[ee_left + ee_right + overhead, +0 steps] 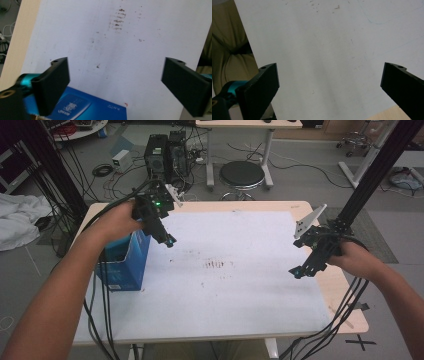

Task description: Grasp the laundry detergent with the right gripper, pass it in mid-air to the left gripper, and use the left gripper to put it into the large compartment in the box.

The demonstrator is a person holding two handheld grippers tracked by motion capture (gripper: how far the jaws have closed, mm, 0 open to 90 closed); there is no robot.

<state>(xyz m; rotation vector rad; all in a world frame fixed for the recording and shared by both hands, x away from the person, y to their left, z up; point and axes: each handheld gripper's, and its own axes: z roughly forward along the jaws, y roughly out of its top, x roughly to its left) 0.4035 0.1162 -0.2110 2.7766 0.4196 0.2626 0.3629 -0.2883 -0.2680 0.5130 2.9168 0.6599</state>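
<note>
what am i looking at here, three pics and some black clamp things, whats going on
A person sits at a table and holds a hand-operated gripper in each hand; there is no robot arm. The high view looks down from above the person. The other two pictures come from small cameras riding on each gripper, looking along its two black fingers.

The left gripper is above a blue box that stands open-topped near the table's left edge. The left gripper view shows its fingers spread wide with nothing between them, the box just below. The right gripper hangs over the right side, also open and empty.

A big white sheet with a few brownish smudges covers most of the table.
</note>
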